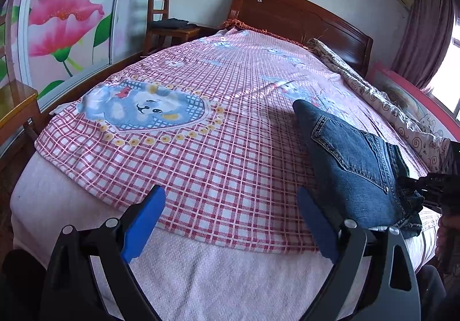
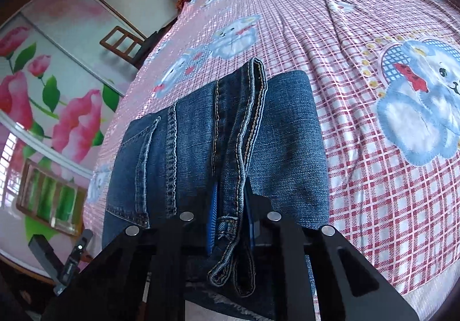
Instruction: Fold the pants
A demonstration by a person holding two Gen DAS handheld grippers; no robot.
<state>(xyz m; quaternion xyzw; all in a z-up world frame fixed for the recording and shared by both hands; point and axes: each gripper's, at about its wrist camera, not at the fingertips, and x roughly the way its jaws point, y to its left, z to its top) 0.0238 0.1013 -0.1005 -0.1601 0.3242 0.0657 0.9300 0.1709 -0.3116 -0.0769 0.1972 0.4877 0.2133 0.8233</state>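
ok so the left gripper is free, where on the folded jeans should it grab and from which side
Probably the near corner of the folded jeans, approached from the left gripper's own side, low along the checked bedsheet. That edge faces the open jaws unobstructed and is a thick stack to pinch. The right gripper is already shut on the seamed hem at the opposite edge, so keep clear of it.

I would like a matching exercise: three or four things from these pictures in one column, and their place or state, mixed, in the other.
1. jeans
2. left gripper
3. right gripper
4. chair

a. open, holding nothing
b. beside the headboard
c. folded on the checked sheet
d. shut on a denim band

Pairs: 1-c, 2-a, 3-d, 4-b
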